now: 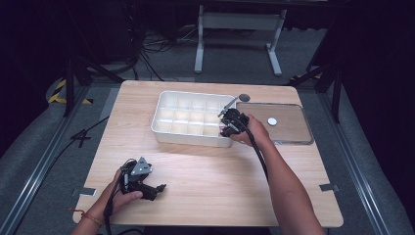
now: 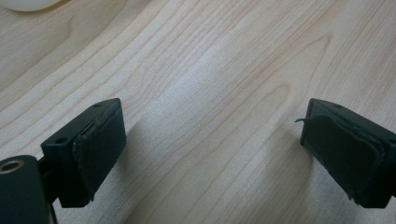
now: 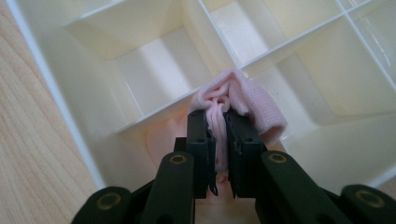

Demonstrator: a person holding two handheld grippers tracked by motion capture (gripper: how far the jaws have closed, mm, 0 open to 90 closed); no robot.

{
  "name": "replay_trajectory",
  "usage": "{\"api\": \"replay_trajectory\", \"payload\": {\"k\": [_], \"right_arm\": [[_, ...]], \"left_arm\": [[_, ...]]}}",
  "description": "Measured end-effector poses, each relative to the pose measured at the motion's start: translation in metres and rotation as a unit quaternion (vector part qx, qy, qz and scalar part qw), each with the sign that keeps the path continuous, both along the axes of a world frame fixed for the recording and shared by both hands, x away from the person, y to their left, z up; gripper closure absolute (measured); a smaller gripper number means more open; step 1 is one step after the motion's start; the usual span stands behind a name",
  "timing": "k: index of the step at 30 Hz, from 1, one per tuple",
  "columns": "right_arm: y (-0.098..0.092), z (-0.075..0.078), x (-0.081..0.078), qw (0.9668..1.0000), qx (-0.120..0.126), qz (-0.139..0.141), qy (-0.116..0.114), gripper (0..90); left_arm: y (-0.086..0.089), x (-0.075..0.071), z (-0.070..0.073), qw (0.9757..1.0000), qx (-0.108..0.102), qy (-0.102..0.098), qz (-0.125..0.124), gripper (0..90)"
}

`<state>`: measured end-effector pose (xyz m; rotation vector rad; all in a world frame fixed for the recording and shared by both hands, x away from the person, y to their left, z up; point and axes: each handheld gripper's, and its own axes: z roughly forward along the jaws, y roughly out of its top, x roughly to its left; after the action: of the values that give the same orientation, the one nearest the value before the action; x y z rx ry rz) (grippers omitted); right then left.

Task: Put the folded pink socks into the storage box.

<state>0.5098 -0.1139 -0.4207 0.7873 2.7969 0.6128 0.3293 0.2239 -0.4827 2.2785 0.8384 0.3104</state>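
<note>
— How much room is there on that pale wooden counter (image 1: 210, 181)?

— Plenty along the near edge and in the middle. The left tongs (image 1: 155, 188) rest low near the near left corner, their jaws wide apart with bare wood between them.

— And the far side?

— A white plastic tray with a grid of compartments (image 1: 169, 132) sits toward the far edge, and a clear flat lid (image 1: 293, 129) lies just beside it, reaching toward the right edge.

— Any writing?

— None I can read.

— What's in the tray?

— A bunched pink cloth (image 3: 243, 100), in a compartment at the tray's near right corner. The right tongs (image 3: 219, 133) are clamped on it, jaws close together.
</note>
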Motion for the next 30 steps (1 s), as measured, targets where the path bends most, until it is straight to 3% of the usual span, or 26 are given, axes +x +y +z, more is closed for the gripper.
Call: {"api": "replay_trajectory", "payload": {"k": [12,30], "right_arm": [[-0.005,0.010,-0.011,0.9991,0.028,-0.005,-0.033,77.5],[-0.010,0.023,-0.022,0.9956,0.062,-0.023,-0.066,65.2]], "left_arm": [[0.000,0.000,0.000,1.0000,0.002,0.000,-0.001,6.9],[0.000,0.000,0.000,1.0000,0.002,0.000,-0.001,6.9]]}}
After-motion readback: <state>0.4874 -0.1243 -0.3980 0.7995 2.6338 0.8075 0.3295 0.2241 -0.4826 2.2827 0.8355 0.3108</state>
